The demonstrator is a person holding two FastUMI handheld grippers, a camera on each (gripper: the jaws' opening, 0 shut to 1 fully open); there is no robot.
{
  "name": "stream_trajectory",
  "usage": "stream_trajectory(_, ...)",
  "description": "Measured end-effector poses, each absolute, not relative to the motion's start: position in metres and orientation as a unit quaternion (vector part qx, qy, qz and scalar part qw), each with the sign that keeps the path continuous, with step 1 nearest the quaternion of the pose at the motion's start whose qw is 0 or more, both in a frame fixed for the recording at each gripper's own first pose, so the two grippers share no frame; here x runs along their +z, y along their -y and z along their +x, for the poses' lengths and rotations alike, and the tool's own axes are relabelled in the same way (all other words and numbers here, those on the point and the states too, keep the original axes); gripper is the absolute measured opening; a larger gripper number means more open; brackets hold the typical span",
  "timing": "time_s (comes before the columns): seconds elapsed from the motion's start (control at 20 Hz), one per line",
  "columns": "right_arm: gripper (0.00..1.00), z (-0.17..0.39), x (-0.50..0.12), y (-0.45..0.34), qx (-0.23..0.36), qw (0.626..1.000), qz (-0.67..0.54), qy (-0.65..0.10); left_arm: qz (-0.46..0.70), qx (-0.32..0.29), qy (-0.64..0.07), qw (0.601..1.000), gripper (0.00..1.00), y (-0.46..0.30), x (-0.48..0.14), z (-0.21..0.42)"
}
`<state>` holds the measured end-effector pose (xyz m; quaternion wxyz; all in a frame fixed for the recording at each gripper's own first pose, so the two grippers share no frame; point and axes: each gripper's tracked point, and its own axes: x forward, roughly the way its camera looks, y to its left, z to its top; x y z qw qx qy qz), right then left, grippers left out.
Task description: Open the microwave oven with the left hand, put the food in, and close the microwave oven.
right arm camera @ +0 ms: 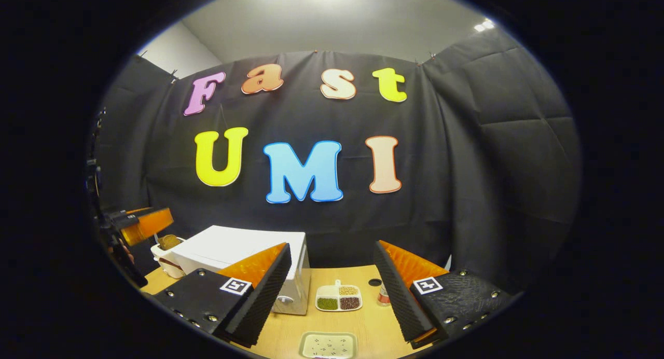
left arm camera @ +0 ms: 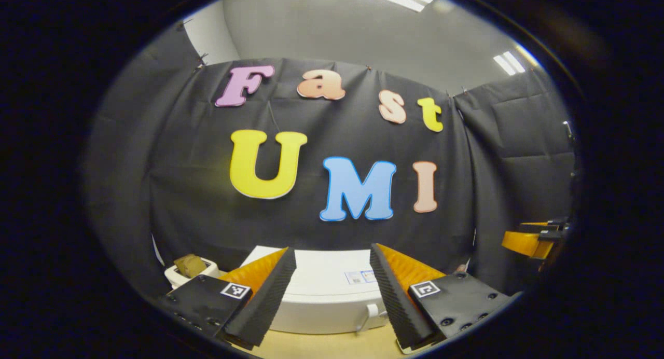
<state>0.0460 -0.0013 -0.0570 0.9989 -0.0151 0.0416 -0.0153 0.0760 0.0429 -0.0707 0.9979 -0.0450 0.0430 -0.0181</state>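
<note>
The white microwave oven (left arm camera: 321, 291) stands on the wooden table just beyond and below my left gripper (left arm camera: 332, 250). Its door looks shut, with a small white handle (left arm camera: 371, 315) on the front. The left gripper is open, holding nothing. In the right gripper view the microwave oven (right arm camera: 233, 247) sits at the left. My right gripper (right arm camera: 332, 245) is open and holds nothing, above the table. A white bowl with a brown piece of food (left arm camera: 189, 266) stands left of the oven. A pale plate with dark specks (right arm camera: 328, 345) lies near the front edge.
A white divided dish with green, tan and dark grains (right arm camera: 339, 298) lies right of the oven, next to a small bottle (right arm camera: 384, 295). The wooden table (right arm camera: 368, 322) runs back to the black cloth wall. The right gripper (left arm camera: 534, 239) shows far right; the left gripper (right arm camera: 140, 224) far left.
</note>
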Motion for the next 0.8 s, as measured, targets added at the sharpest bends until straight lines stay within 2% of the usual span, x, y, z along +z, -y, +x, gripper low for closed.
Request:
stream_trajectory(0.2, 0.98, 0.041, -0.038, -0.024, -0.004, 0.999, -0.008, -0.032, -0.033, -0.006, -0.035, 0.999, 0.96, -0.069, -0.041, 0.056)
stream_trajectory(0.45, 0.98, 0.033, -0.011, -0.057, 0.01, 1.0, -0.018, -0.023, -0.016, -0.022, -0.021, 0.999, 0.96, -0.087, -0.02, 0.034)
stream_trajectory(0.8, 0.98, 0.023, 0.015, -0.08, 0.0, 1.0, -0.004, -0.005, -0.039, -0.05, -0.011, 0.998, 0.94, -0.096, -0.007, 0.032)
